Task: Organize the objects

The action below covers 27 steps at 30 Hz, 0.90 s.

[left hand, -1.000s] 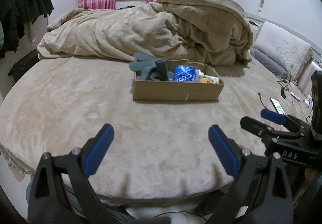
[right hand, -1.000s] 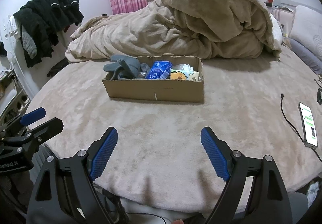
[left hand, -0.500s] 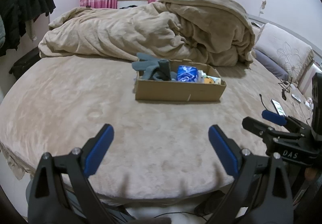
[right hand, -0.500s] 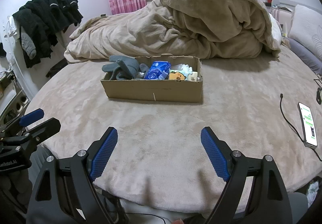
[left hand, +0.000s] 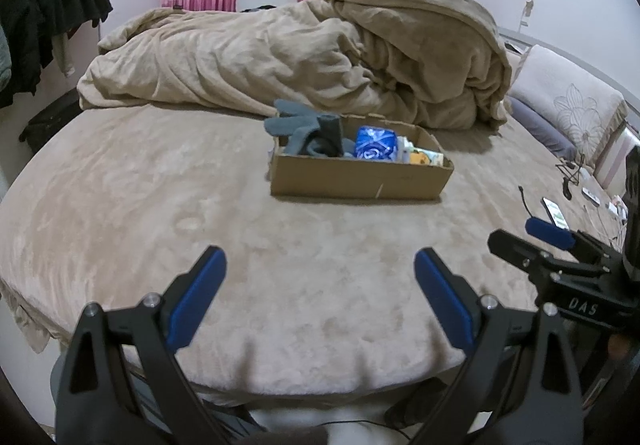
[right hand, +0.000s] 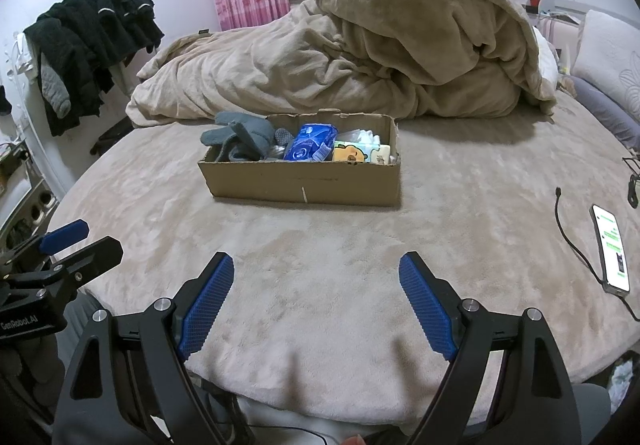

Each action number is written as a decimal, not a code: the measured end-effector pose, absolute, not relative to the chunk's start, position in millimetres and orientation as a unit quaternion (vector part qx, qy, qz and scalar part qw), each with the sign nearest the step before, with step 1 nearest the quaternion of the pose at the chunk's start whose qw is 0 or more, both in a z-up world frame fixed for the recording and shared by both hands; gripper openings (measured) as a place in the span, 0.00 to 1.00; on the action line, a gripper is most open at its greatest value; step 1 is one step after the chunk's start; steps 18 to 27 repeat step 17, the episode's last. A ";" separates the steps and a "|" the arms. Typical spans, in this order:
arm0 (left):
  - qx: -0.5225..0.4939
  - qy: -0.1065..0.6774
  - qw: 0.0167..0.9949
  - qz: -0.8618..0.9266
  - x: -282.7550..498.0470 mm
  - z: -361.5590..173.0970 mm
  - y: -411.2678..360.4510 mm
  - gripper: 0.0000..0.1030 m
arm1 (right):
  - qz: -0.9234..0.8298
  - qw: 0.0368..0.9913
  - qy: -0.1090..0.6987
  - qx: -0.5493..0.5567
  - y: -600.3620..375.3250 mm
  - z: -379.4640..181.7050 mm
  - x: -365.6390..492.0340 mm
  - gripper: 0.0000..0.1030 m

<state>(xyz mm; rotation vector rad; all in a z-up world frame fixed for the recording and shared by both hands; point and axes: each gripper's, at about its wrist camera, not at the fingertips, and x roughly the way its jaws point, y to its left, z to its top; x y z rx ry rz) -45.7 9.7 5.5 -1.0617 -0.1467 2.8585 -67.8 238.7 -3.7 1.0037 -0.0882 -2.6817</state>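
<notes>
A shallow cardboard box [left hand: 360,177] [right hand: 304,181] stands in the middle of the round beige bed. It holds grey gloves [left hand: 308,131] [right hand: 236,137], a blue packet [left hand: 376,143] [right hand: 310,143] and a yellow cartoon tissue pack [right hand: 352,153] [left hand: 426,157]. My left gripper [left hand: 320,269] is open and empty, low over the near edge of the bed; it also shows in the right wrist view [right hand: 84,239]. My right gripper [right hand: 316,273] is open and empty beside it, and shows in the left wrist view [left hand: 528,235]. Both are well short of the box.
A heaped beige duvet [left hand: 320,57] [right hand: 380,53] lies behind the box. A lit phone [right hand: 610,247] [left hand: 554,209] with a black cable [right hand: 576,249] lies at the right. Pillows [left hand: 560,105] are far right; dark clothes [right hand: 88,57] hang at the left wall.
Both views have shifted slightly, with the box sliding a little right in the left wrist view and left in the right wrist view. Both grippers stay open and empty.
</notes>
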 end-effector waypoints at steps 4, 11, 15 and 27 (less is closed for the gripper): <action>-0.348 -0.047 0.045 0.935 -46.0 5.5 10.1 0.93 | -0.927 0.138 -0.030 0.347 238.7 -3.6 -67.9 0.85; -0.349 -0.047 0.046 0.935 -47.2 5.6 10.9 0.93 | -0.927 0.138 -0.030 0.347 238.9 -3.5 -68.2 0.85; -0.350 -0.045 0.050 0.934 -48.7 2.2 12.2 0.93 | -0.927 0.137 -0.031 0.348 239.0 -3.2 -70.0 0.85; -0.356 -0.037 0.054 0.932 -52.1 -0.5 15.5 0.93 | -0.927 0.138 -0.035 0.347 239.2 -2.4 -71.0 0.85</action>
